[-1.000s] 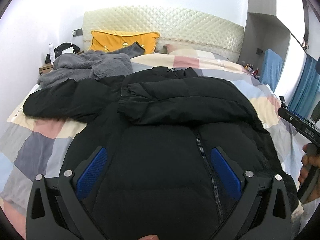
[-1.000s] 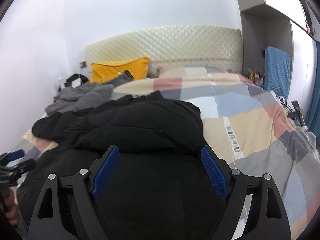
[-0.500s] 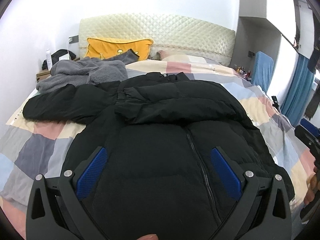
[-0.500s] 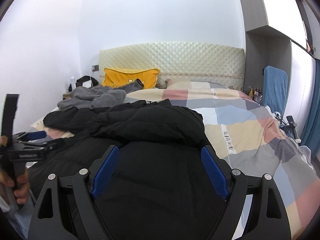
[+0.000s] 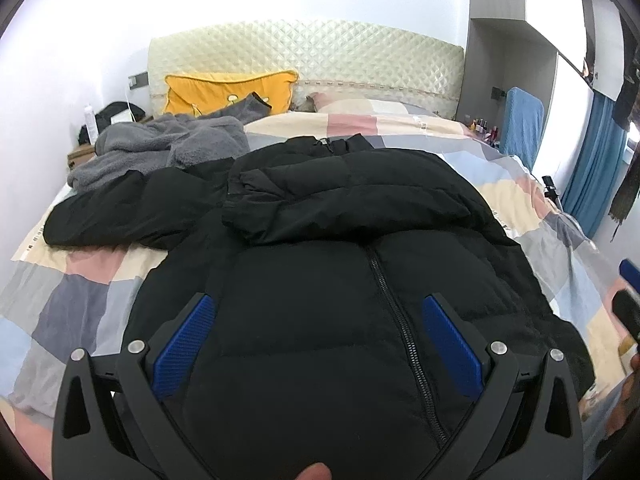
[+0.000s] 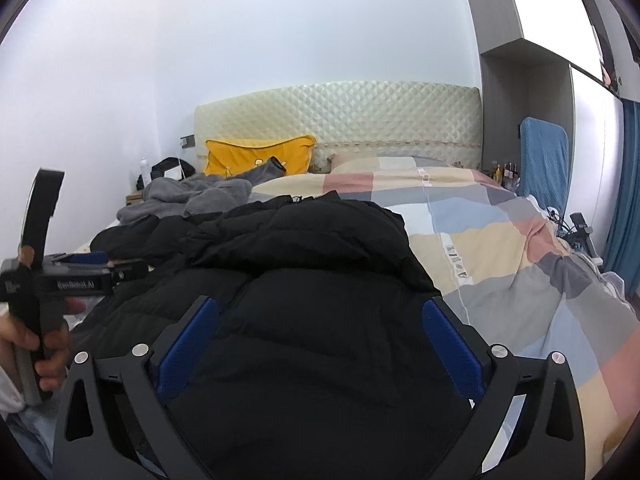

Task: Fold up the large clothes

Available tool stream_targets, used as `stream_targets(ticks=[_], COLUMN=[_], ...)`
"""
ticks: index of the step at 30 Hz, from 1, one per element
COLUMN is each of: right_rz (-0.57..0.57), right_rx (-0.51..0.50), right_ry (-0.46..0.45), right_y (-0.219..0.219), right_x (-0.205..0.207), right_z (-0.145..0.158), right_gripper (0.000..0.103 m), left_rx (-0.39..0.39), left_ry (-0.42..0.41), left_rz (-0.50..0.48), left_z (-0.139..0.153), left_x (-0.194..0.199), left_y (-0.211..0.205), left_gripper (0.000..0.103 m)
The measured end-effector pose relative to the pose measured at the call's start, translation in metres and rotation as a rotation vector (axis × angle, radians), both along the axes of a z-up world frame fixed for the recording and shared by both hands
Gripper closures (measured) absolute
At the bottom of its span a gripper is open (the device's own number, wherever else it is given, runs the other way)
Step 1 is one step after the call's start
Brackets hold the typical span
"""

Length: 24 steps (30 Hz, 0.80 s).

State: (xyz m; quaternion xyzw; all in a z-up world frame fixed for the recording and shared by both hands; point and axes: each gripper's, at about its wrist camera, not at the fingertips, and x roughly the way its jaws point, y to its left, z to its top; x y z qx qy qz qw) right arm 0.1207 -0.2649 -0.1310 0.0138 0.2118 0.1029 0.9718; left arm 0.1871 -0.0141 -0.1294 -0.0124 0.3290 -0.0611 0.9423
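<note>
White lettering on the left gripper (image 6: 96,266) is too blurred to read. The black puffer jacket (image 5: 340,280) lies zipped on the bed (image 6: 520,264), beneath both wide-spread, empty grippers; the right gripper (image 6: 320,330) has just been opening.

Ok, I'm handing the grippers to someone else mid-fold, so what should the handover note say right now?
Left gripper: open, holding nothing, above the black puffer jacket.
Right gripper: jaws have just been opening, now wide and holding nothing, over the jacket's right side.
Jacket lies front up, zipped, on the patchwork bed cover.
Done: one sleeve folded across the chest.
Left: the other sleeve, still spread out sideways, then fold the body.
</note>
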Motion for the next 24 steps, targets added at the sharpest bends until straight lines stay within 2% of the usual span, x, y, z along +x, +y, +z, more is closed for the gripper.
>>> stream_targets(ticks=[4, 9, 12, 15, 18, 21, 24], right_rz=[-0.012, -0.025, -0.029, -0.037, -0.042, -0.049, -0.060], right_rx=[0.020, 0.026, 0.028, 0.029, 0.036, 0.044, 0.051], right_ry=[0.000, -0.008, -0.010, -0.012, -0.015, -0.009, 0.005], right_y=[-0.005, -0.006, -0.006, -0.007, -0.008, -0.009, -0.010], right_x=[0.000, -0.001, -0.001, -0.001, 0.000, 0.002, 0.006], right_z=[-0.001, 0.000, -0.001, -0.001, -0.001, -0.002, -0.004], right_gripper=[0.000, 0.000, 0.000, 0.000, 0.000, 0.000, 0.000], left_rx=[-0.029, -0.077, -0.093, -0.073, -0.082, -0.122, -0.129], left_ry=[0.017, 0.012, -0.005, -0.017, -0.047, -0.027, -0.005], left_rz=[0.003, 0.056, 0.096, 0.138, 0.214, 0.287, 0.339], left_z=[0.012, 0.055, 0.082, 0.106, 0.133, 0.144, 0.138], left_x=[0.009, 0.029, 0.039, 0.050, 0.062, 0.078, 0.093], left_y=[0.012, 0.056, 0.090, 0.122, 0.171, 0.222, 0.263], left_gripper=[0.000, 0.000, 0.000, 0.000, 0.000, 0.000, 0.000])
